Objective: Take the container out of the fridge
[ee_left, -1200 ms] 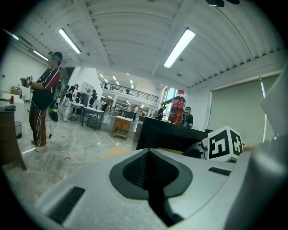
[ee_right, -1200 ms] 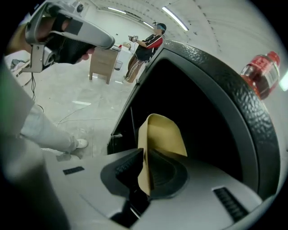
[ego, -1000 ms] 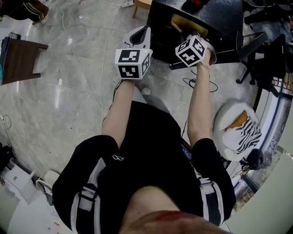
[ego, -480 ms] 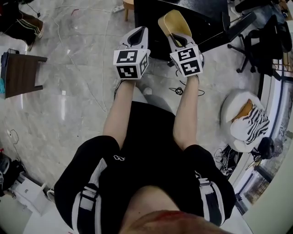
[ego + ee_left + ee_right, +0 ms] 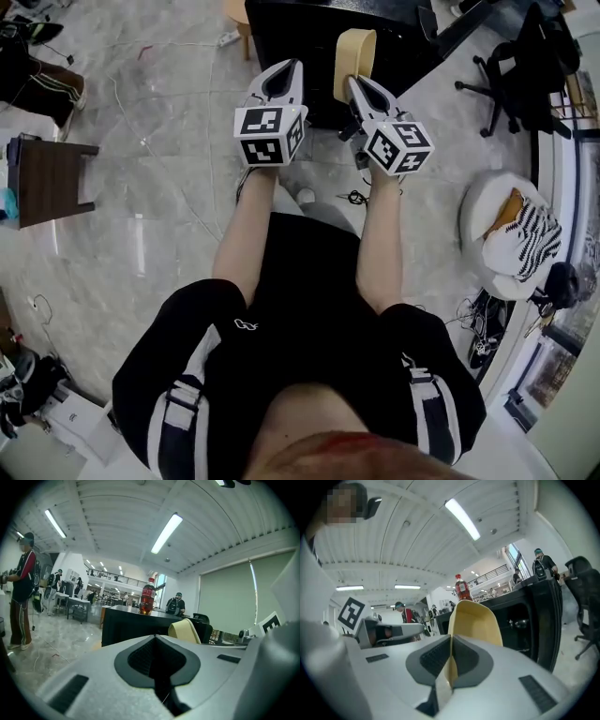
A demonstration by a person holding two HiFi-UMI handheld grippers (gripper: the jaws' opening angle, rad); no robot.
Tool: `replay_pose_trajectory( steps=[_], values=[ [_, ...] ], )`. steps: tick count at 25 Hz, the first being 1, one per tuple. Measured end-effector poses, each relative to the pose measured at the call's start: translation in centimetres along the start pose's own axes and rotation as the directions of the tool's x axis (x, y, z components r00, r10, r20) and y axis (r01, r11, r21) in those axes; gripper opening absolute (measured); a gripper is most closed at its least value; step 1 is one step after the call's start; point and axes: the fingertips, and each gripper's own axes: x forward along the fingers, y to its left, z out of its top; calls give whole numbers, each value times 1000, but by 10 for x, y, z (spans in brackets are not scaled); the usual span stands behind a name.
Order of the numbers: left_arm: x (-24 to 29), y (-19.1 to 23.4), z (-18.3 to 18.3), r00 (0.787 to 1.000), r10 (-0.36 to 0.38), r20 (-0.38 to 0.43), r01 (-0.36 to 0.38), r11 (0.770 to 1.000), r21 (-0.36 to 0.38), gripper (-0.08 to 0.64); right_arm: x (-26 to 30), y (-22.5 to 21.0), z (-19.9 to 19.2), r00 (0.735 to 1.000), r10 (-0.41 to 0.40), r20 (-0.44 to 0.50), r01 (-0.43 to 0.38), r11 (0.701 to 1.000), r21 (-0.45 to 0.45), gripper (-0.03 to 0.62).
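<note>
A pale yellow container (image 5: 354, 52) stands on edge in front of the black fridge (image 5: 300, 47), and my right gripper (image 5: 357, 86) is shut on its rim. In the right gripper view the container's thin wall (image 5: 475, 620) rises between the closed pads, with the fridge's dark open inside (image 5: 524, 623) behind it. My left gripper (image 5: 280, 75) hangs level beside it to the left, apart from the container. Its pads meet with nothing between them in the left gripper view, where the left gripper (image 5: 156, 654) faces the fridge (image 5: 126, 625) and the container (image 5: 185, 631).
A red bottle (image 5: 147, 597) stands on top of the fridge. A dark wooden side table (image 5: 49, 178) is on the marble floor at left. A white round seat with striped cushions (image 5: 511, 246) and a black office chair (image 5: 530, 56) are at right. Cables cross the floor.
The right gripper has drawn the container out of the fridge and back, its hold unchanged. The container now stands on edge. The left gripper has hardly moved.
</note>
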Motion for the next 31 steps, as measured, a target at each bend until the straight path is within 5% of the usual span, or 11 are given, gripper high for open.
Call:
replay_pose_trajectory(
  steps=[3, 9, 31],
  values=[
    [-1, -11, 2, 1000, -10, 10, 10, 1000, 11, 8, -14, 0, 14, 996, 20, 90, -24, 999, 42, 14],
    [-3, -25, 10, 999, -26, 29, 25, 999, 33, 8, -23, 7, 26, 990, 55, 128, -54, 998, -11, 14],
    [-7, -35, 31, 997, -36, 69, 31, 997, 70, 8, -23, 17, 44, 985, 94, 142, -79, 991, -106, 15]
  ],
)
